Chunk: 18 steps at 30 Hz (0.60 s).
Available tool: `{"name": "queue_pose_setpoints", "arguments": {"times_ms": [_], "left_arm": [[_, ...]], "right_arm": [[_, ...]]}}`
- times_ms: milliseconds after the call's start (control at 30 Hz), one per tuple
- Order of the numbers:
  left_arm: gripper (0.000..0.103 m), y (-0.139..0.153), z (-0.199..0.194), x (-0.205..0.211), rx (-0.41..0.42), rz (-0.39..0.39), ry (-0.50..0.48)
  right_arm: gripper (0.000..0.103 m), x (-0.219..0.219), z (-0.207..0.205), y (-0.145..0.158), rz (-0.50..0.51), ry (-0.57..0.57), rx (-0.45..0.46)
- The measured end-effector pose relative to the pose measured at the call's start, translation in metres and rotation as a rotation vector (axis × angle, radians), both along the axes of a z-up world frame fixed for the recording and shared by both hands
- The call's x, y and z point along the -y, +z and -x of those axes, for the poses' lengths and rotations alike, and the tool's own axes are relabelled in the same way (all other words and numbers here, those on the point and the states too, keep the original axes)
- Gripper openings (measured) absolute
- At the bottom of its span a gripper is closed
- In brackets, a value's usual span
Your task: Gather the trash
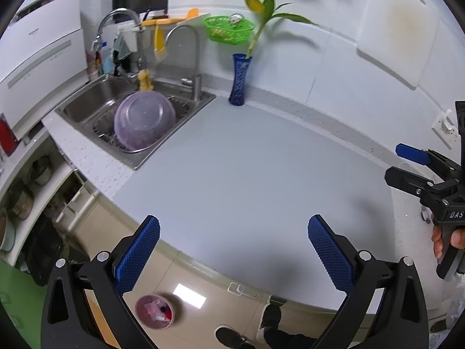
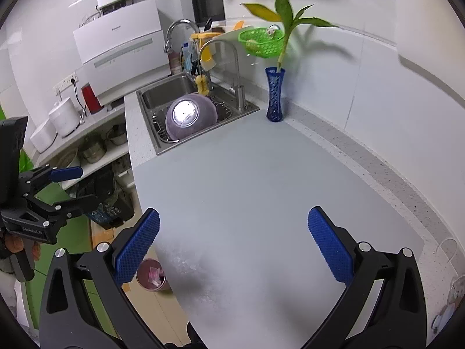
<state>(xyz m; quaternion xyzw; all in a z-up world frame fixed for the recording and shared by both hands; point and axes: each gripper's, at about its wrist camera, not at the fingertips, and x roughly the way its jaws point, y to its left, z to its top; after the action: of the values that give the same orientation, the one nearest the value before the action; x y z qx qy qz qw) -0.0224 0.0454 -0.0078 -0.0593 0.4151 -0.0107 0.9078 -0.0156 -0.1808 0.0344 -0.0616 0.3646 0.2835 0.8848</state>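
A small pink trash bin (image 1: 155, 311) stands on the floor below the counter edge, with pink and red scraps inside; it also shows in the right wrist view (image 2: 151, 274). My left gripper (image 1: 234, 250) is open and empty, held above the counter's front edge. My right gripper (image 2: 234, 245) is open and empty above the grey counter mat (image 2: 261, 189). Each gripper shows in the other's view, the right one (image 1: 404, 164) at the right edge and the left one (image 2: 75, 186) at the left edge. No loose trash shows on the mat.
A steel sink (image 1: 96, 99) at the back left holds an upturned purple bowl (image 1: 144, 123) on a rack. A blue vase (image 1: 239, 80) with a plant stands by the wall. A green basket (image 1: 229, 29) hangs above. Shelves with pots (image 2: 93, 148) lie left.
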Motion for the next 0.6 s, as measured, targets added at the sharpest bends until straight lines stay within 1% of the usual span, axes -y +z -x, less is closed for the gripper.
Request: {"name": "queue_pose_setpoints", "arguments": {"times_ms": [100, 167, 300, 467, 600], "left_arm": [[0.098, 0.004, -0.002, 0.008, 0.013, -0.013, -0.007], [0.098, 0.005, -0.003, 0.012, 0.013, -0.006, -0.013], [0.098, 0.007, -0.004, 0.020, 0.015, -0.044, 0.005], [0.098, 0.005, -0.011, 0.022, -0.003, -0.026, 0.015], [0.098, 0.004, -0.013, 0.024, -0.017, -0.046, 0.030]], "right_arm": [[0.100, 0.008, -0.002, 0.003, -0.011, 0.001, 0.005], [0.100, 0.012, -0.004, 0.004, -0.020, 0.007, 0.005], [0.100, 0.015, -0.008, 0.005, -0.022, 0.017, 0.003], [0.100, 0.015, -0.009, 0.006, -0.020, 0.024, 0.001], [0.100, 0.015, -0.008, 0.005, -0.020, 0.024, 0.000]]}}
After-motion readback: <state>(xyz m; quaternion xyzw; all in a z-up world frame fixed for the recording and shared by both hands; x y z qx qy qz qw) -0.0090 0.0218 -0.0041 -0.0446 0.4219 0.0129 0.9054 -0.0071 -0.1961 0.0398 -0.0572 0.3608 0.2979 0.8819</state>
